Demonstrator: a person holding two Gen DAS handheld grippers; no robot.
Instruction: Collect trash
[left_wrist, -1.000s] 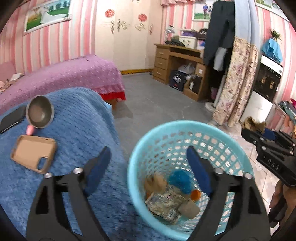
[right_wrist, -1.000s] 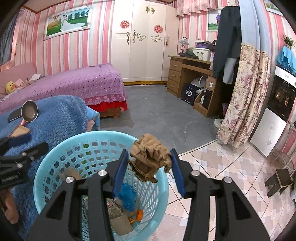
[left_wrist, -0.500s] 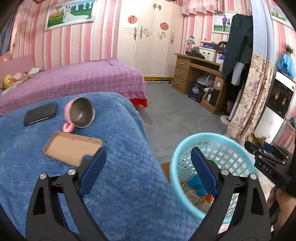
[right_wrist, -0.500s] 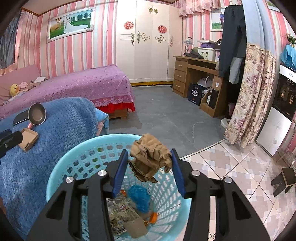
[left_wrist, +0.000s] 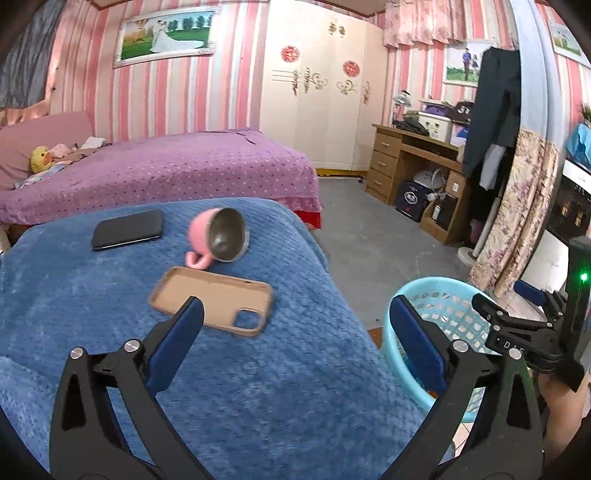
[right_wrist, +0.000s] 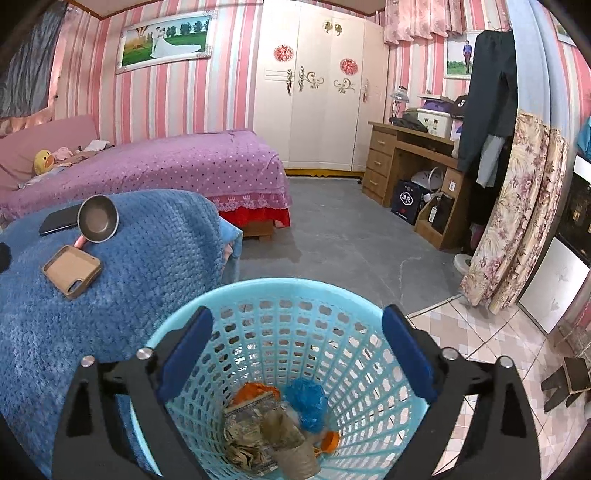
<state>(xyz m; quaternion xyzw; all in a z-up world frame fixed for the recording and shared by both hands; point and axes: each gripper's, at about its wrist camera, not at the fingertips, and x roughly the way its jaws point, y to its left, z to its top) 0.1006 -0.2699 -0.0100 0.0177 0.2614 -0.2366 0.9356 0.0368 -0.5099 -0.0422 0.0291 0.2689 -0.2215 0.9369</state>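
Two hand-held grippers, both released and empty: right hand-held gripper (right_wrist: 295, 354) has just been opening over the blue basket (right_wrist: 354, 295), lower centre of frame, nothing between its jaws. One basket, several trash pieces (right_wrist: 273, 428) at its bottom. Left hand-held gripper (left_wrist: 295, 339), jaws just opening wider, faces the blue blanket (left_wrist: 258, 387): one phone case (left_wrist: 210, 299), one pink cup (left_wrist: 218, 240), one phone (left_wrist: 127, 234), all up-frame, none obviously trash.

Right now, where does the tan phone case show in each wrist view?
Left wrist: tan phone case near centre, just beyond the left gripper's left finger.
Right wrist: it lies far left, mid-height.
Shared landmark: the pink cup tipped on its side on the blue blanket, just beyond the case.
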